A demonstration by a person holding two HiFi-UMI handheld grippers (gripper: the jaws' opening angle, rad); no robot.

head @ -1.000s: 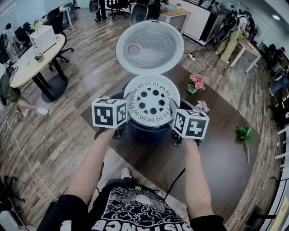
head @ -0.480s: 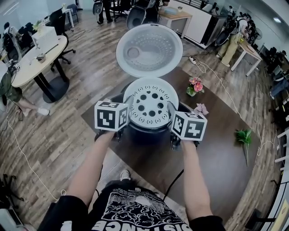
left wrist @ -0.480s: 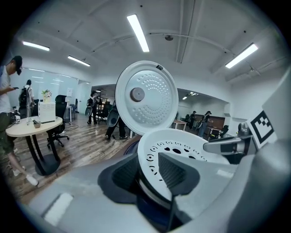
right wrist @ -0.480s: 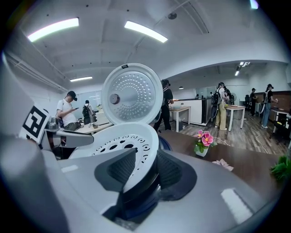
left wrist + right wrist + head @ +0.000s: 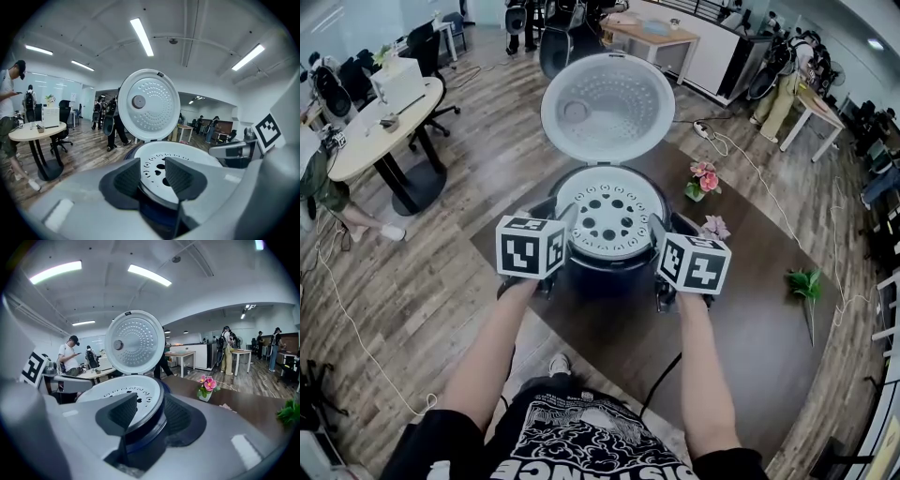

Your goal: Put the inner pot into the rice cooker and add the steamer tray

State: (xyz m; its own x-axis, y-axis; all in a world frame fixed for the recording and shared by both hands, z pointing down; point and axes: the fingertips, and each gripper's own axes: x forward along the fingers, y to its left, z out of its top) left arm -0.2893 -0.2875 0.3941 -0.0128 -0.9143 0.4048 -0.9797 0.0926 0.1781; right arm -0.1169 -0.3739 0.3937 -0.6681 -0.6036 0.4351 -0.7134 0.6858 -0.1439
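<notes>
The white steamer tray [image 5: 609, 220] with round holes lies flat in the mouth of the dark rice cooker [image 5: 609, 274], whose white lid [image 5: 607, 103] stands open behind it. My left gripper [image 5: 566, 225] is at the tray's left rim and my right gripper [image 5: 657, 232] at its right rim. In the left gripper view the tray's rim [image 5: 187, 157] runs between the pads of the left gripper [image 5: 152, 176] with gaps showing. In the right gripper view the rim [image 5: 117, 392] likewise passes between the pads of the right gripper [image 5: 150, 416]. Both jaws have just been opening. The inner pot is hidden under the tray.
The cooker stands on a dark brown table [image 5: 750, 319]. A small pot of pink flowers [image 5: 705, 176] and another sprig sit to its right, and a green plant [image 5: 808, 279] lies further right. A round white table [image 5: 366, 131] and people stand on the wooden floor around.
The steamer tray has sunk from just above the cooker's rim to lie seated in it. Both grippers stayed at its sides, and the view tilted slightly.
</notes>
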